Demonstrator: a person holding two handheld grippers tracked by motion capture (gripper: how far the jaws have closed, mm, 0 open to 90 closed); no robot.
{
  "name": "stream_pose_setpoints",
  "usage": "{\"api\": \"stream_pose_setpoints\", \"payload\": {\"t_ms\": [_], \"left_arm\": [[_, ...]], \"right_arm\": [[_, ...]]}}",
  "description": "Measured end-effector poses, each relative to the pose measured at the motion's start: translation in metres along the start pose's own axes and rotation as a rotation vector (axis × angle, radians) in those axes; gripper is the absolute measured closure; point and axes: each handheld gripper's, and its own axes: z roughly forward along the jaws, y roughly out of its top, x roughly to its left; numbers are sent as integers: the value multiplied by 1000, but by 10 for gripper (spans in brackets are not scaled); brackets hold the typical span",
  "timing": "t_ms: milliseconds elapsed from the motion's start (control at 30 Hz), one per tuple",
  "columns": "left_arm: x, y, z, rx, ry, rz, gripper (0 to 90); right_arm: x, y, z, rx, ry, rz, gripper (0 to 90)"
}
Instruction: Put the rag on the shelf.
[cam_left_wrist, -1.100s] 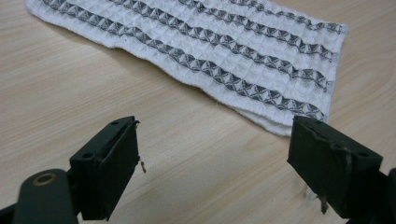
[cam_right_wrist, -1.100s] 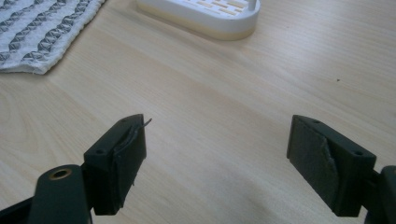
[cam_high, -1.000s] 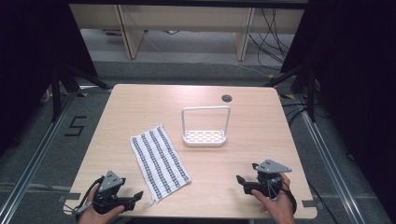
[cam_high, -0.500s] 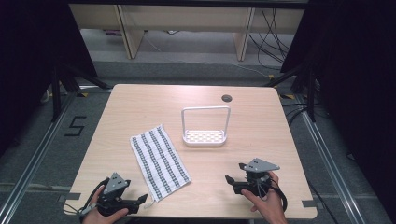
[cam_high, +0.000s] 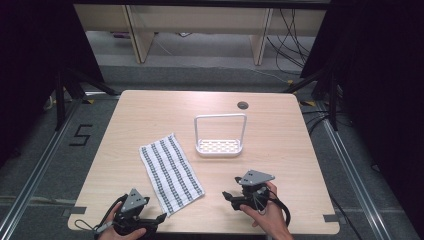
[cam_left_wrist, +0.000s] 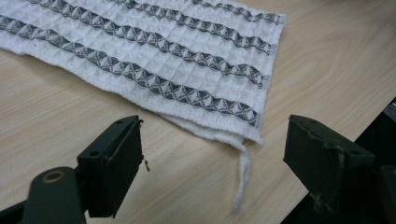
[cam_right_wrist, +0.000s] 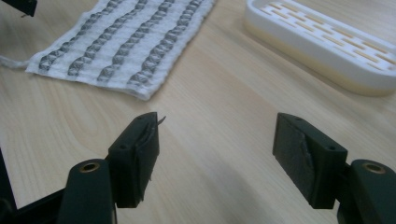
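Worktop (cam_high: 150, 110) of pale wood carries everything. Left hand-held gripper (cam_high: 159, 218) sits at the near edge, jaws spread and empty, aimed at the towel's near corner, where a loose thread trails. Towel (cam_high: 171, 172), white with grey stripes, lies flat between the two hand-held grippers. Rack (cam_high: 220, 146), white, stands just beyond it. Right hand-held gripper (cam_high: 227, 195) points at the towel, jaws apart with nothing between them, having just been closing.

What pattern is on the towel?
White waffle weave with dark grey zigzag stripes running lengthwise on the towel, best in the left gripper view.
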Motion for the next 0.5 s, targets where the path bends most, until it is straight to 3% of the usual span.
{"api": "stream_pose_setpoints", "payload": {"t_ms": [167,267,433,500], "left_arm": [[-5,0,2,3,-8,24,234],[-9,1,5,28,-8,69,263],[-13,2,9,18,-20,70,316],[-12,4,9,52,-19,116,339]], "right_arm": [[10,7,12,9,28,-43,356],[14,11,18,18,49,-59,364],[18,16,26,23,52,-78,372],[18,18,30,28,55,-75,375]]}}
